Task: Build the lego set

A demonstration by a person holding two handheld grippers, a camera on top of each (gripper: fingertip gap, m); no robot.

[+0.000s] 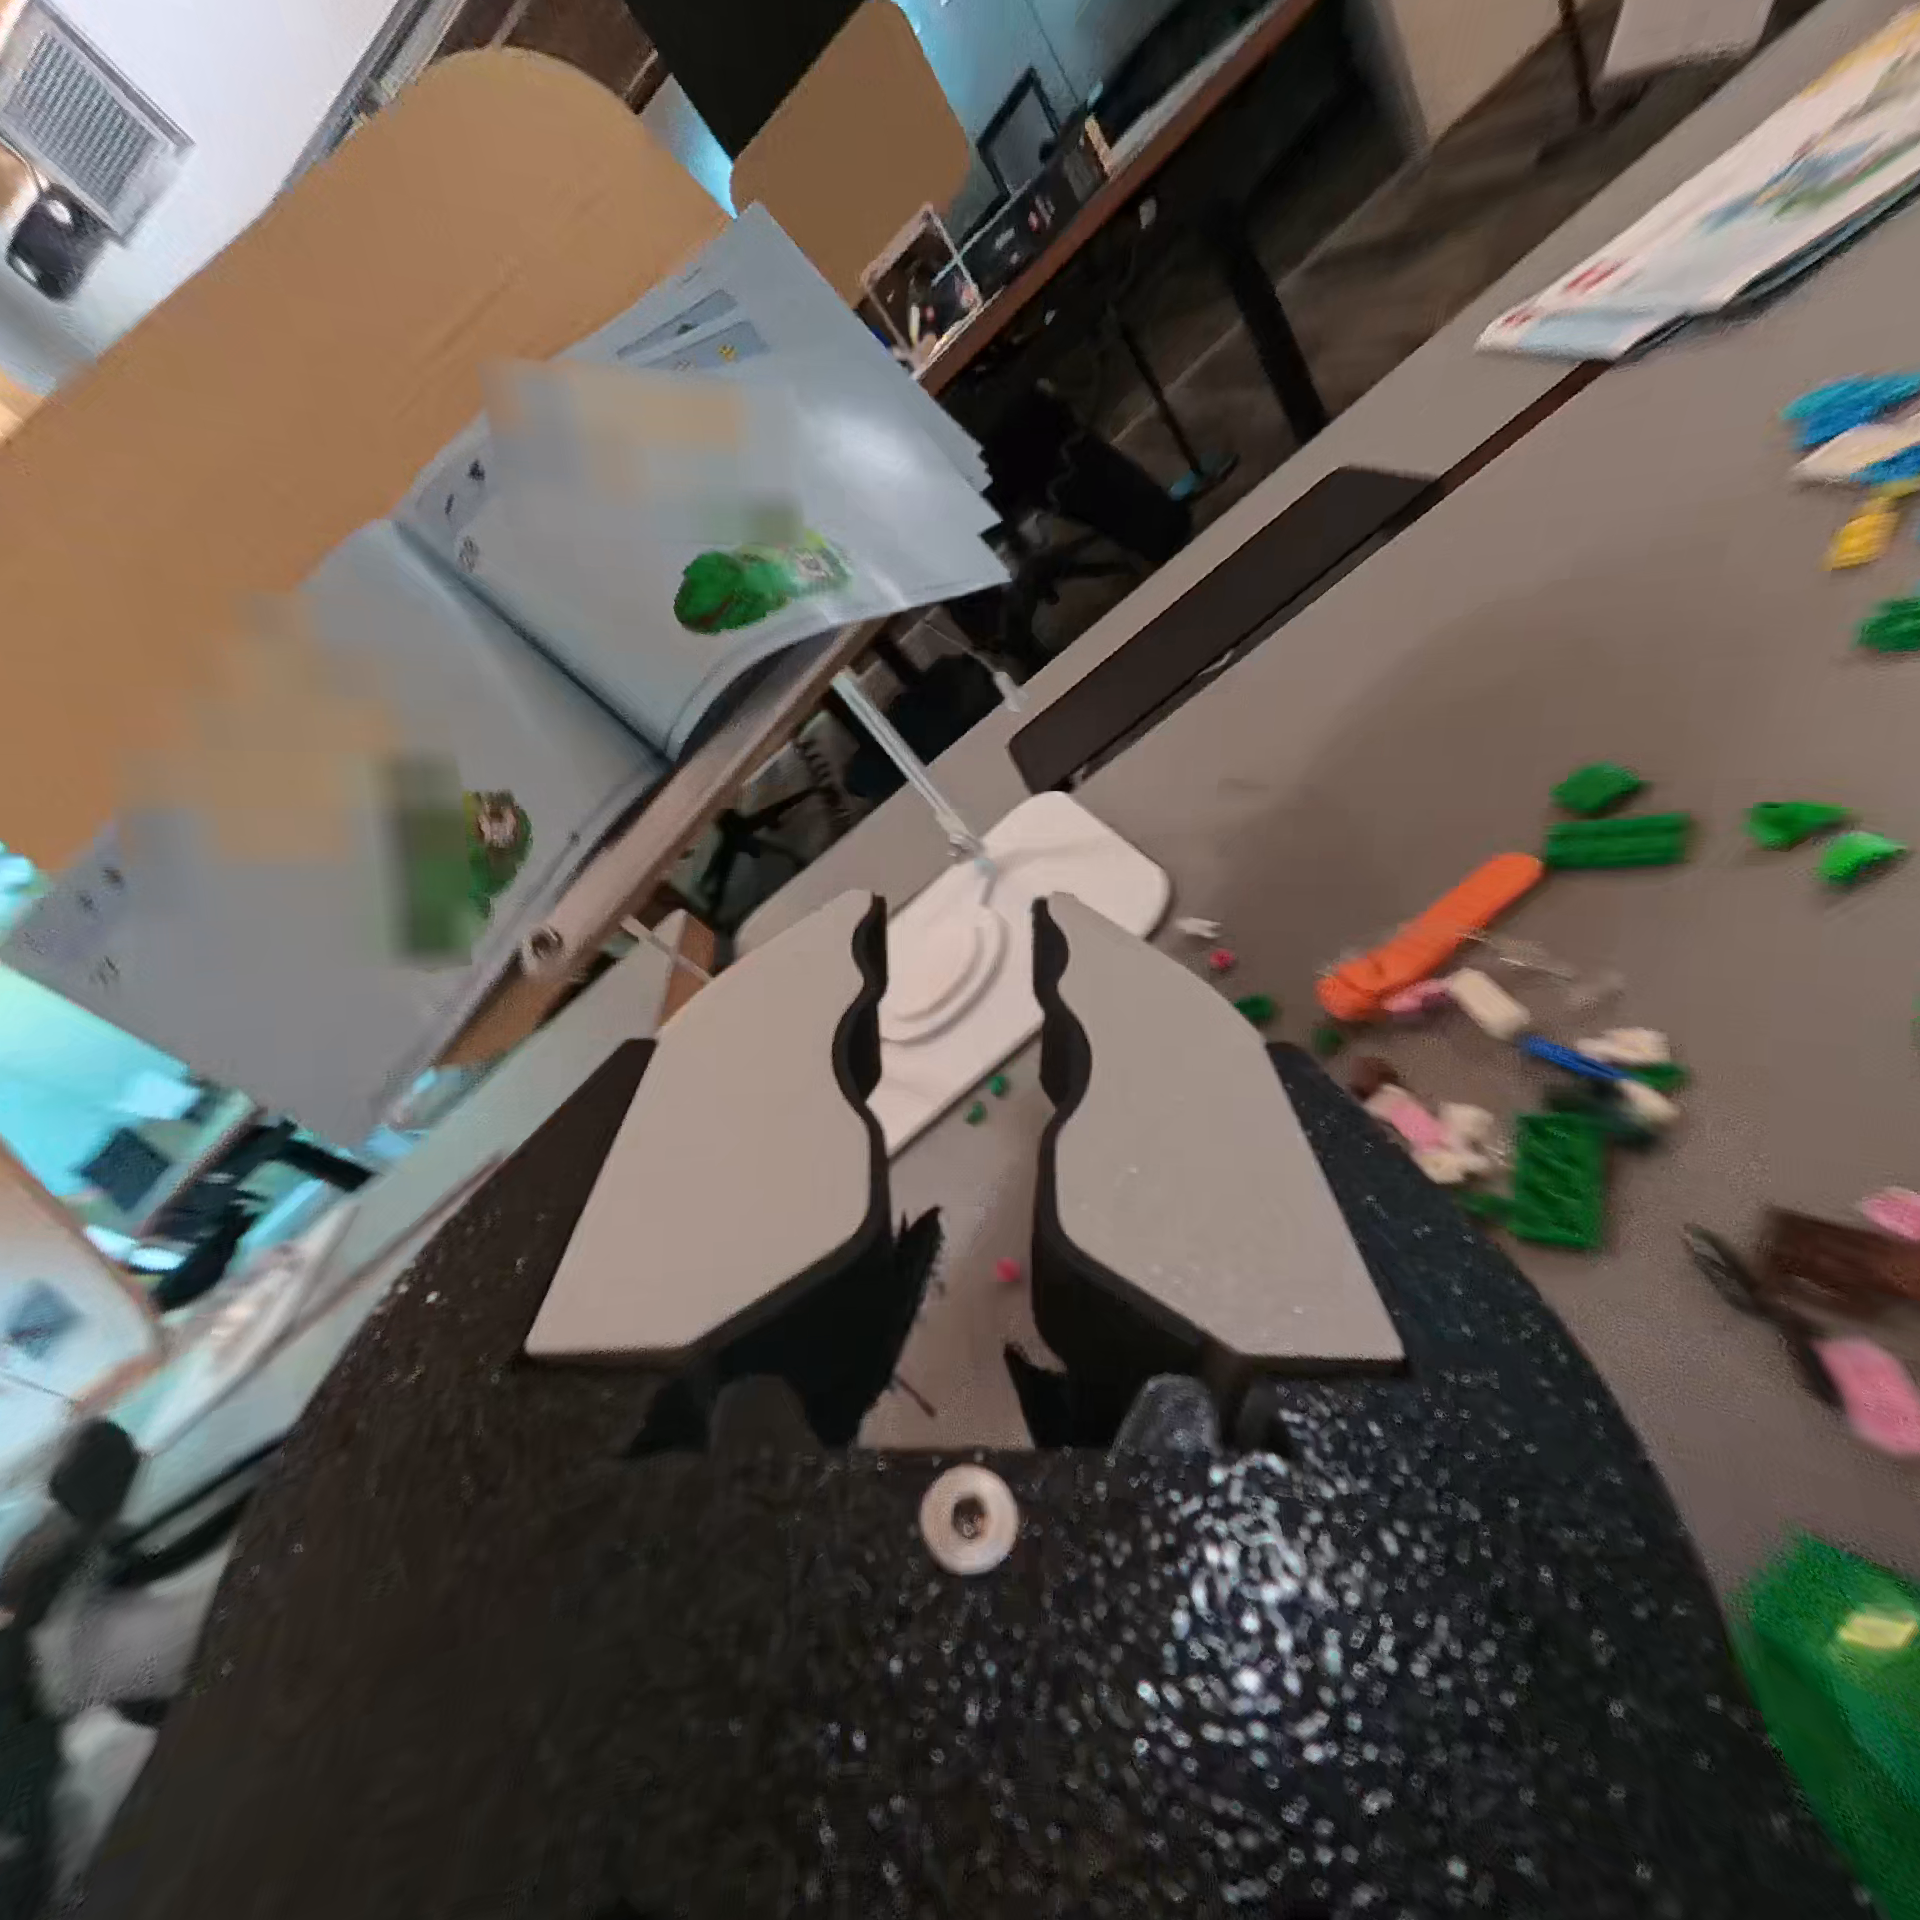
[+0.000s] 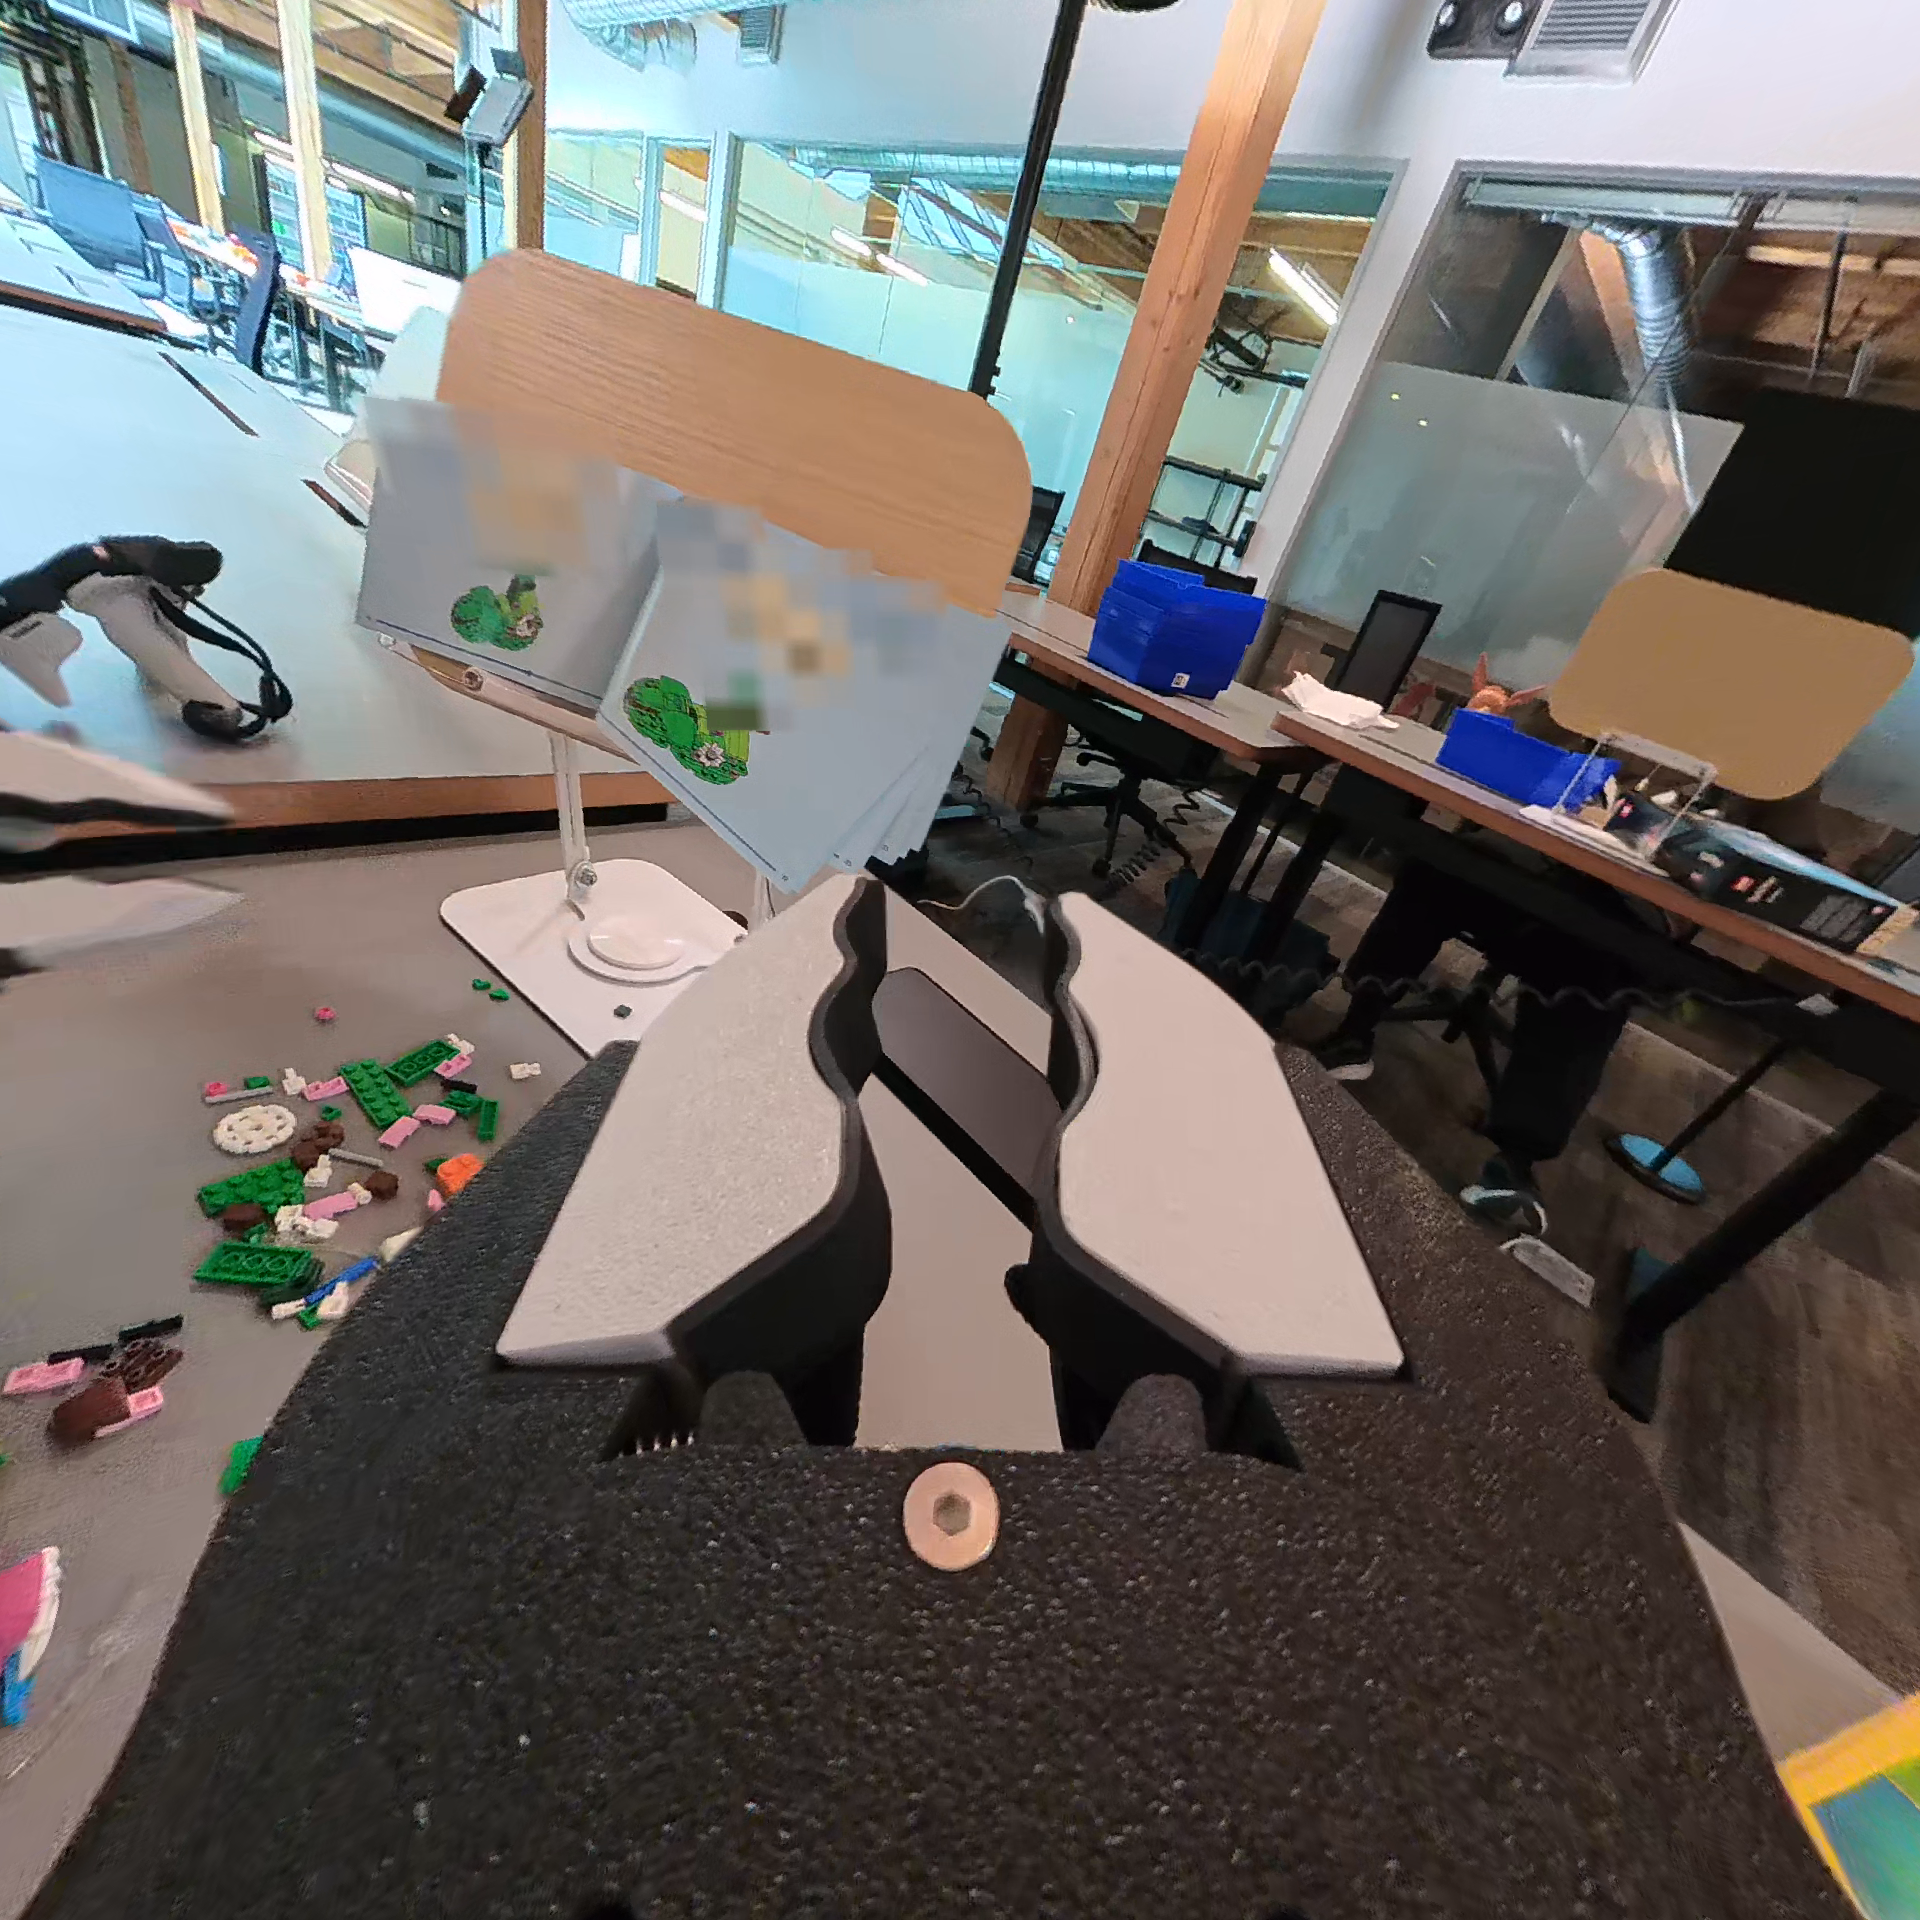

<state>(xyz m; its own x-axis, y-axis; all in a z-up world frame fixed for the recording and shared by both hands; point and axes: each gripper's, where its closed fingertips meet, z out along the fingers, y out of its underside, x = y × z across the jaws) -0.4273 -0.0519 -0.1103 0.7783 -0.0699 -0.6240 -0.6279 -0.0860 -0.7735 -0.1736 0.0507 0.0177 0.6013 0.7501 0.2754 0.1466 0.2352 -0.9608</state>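
Observation:
My left gripper (image 1: 961, 920) is open and empty, held tilted above the grey table (image 1: 1351, 707). Loose lego pieces lie to its right: an orange piece (image 1: 1434, 935), green plates (image 1: 1616, 842) and pink, white and brown bits (image 1: 1455, 1132). A green baseplate (image 1: 1849, 1683) shows at the lower right edge. My right gripper (image 2: 961, 899) is open and empty, near the table's far edge. The lego pile (image 2: 332, 1143) lies to its left. The open instruction booklet (image 2: 810, 727) rests on a white stand (image 2: 582, 935); it also shows in the left wrist view (image 1: 727, 540).
Blurred grey fingers (image 2: 104, 800), likely my left gripper's, reach in at the left edge. Another gripper (image 2: 135, 623) lies on the far table. A black slot (image 2: 966, 1081) runs along the table near its edge. More booklets (image 1: 1766, 208) lie at the back right. Other desks stand beyond. The gap from one gripper's tips to the other's is roughly 30 centimeters. About 15 centimeters separates my left fingertips from the orange piece (image 1: 1434, 935). My left gripper is the nearer one to the green baseplate (image 1: 1849, 1683): about 15 centimeters, against 40 centimeters.

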